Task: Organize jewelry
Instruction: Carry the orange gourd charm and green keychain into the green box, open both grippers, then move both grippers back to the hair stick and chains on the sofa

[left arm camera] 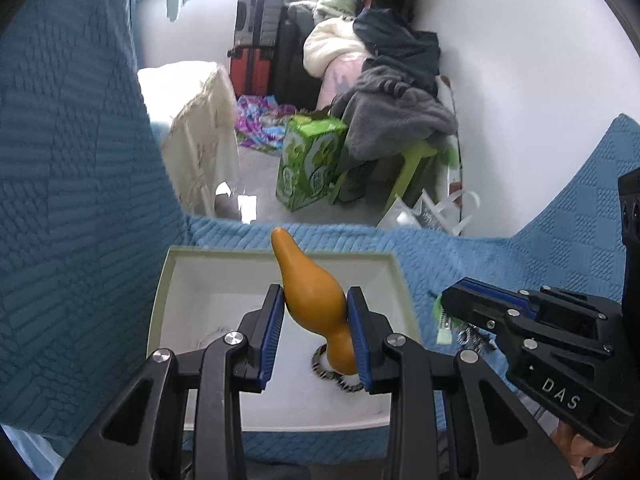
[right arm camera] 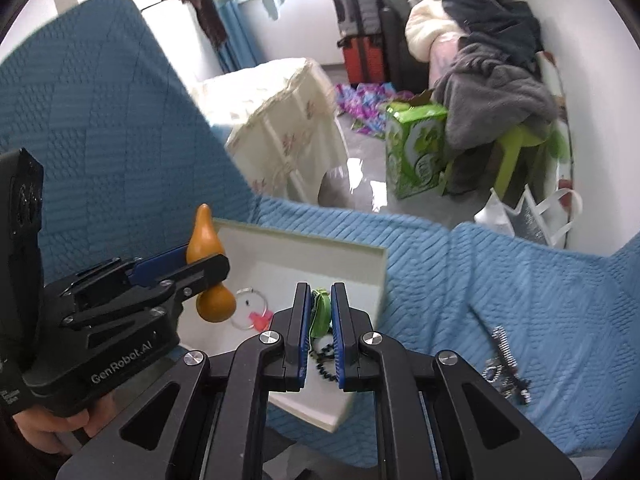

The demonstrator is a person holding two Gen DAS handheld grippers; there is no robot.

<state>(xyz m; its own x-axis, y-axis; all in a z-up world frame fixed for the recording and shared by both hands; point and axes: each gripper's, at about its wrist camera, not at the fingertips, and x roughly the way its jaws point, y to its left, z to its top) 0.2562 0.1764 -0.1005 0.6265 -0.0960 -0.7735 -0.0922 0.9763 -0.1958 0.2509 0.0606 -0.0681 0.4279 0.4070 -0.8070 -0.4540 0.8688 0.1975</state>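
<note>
Grippers 2: left (left arm camera: pixel 316 334) clamped on gourd (left arm camera: pixel 312 300), right (right arm camera: pixel 321 336) clamped on green piece (right arm camera: pixel 320 312) | box (right arm camera: pixel 360 256) 1: clear ring (right arm camera: pixel 250 308), beaded band (left arm camera: pixel 332 376) inside

Left wrist view: rides the left gripper (left arm camera: pixel 316 330), looking steeply down, close over the white box (left arm camera: pixel 192 276); the room lies beyond
Right wrist view: rides the right gripper (right arm camera: pixel 321 330), same downward tilt, over the box's right edge
Shared: box, blue cover (right arm camera: pixel 500 280), green carton (left arm camera: pixel 310 160); each view shows the other gripper

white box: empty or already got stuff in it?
Not empty. The white box holds a clear bangle with a pink bit and a dark beaded bracelet on its floor.
</note>
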